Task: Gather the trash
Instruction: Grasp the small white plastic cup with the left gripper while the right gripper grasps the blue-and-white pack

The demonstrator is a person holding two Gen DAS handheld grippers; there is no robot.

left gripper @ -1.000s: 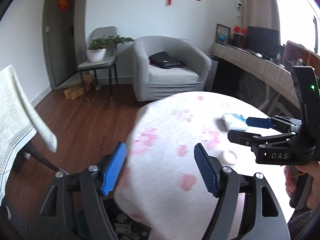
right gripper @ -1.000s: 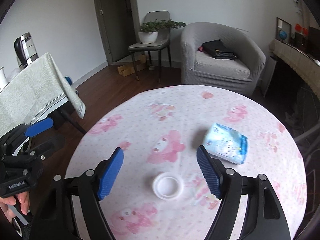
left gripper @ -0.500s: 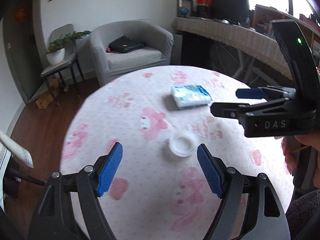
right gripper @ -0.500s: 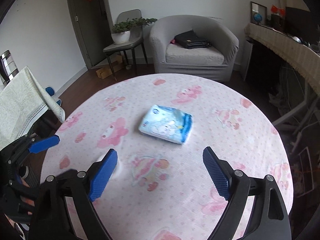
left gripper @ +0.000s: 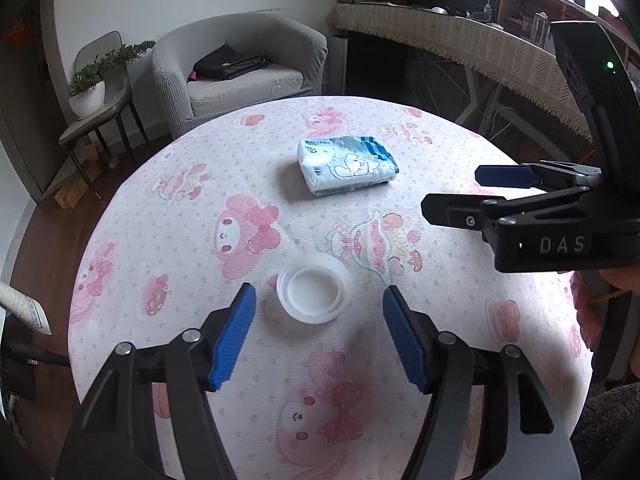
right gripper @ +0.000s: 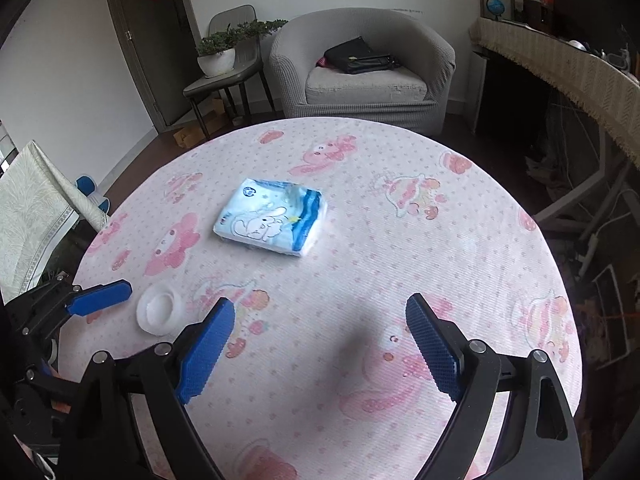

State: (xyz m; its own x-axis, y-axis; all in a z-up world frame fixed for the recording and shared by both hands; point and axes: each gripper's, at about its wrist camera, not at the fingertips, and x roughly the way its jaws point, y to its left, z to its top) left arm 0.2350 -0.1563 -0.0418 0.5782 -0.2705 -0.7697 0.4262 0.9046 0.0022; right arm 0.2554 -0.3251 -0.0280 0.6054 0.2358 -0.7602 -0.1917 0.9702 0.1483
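A white plastic lid (left gripper: 314, 292) lies open side up on the round table's pink cartoon cloth (left gripper: 180, 240). My left gripper (left gripper: 317, 300) hangs over it, jaws closing, with the lid just ahead of and between the blue pads, which do not touch it. A blue and white tissue pack (left gripper: 346, 164) lies farther back near the table's middle. In the right wrist view, my right gripper (right gripper: 320, 304) is open over bare cloth (right gripper: 440, 220), with the tissue pack (right gripper: 272, 216) ahead of it and the lid (right gripper: 158, 312) to its left beside the left gripper's finger (right gripper: 100, 298).
A grey armchair (right gripper: 360, 80) with a black bag stands behind the table, and a chair with a potted plant (right gripper: 218, 56) is left of it. A long cloth-covered counter (left gripper: 460, 40) runs along the right. A draped table (right gripper: 28, 216) stands at the left. A hand (left gripper: 592, 308) holds the right gripper.
The left gripper swung from the table's left edge to over the lid and its jaws narrowed. The right gripper moved right, away from the lid, and its jaws widened.
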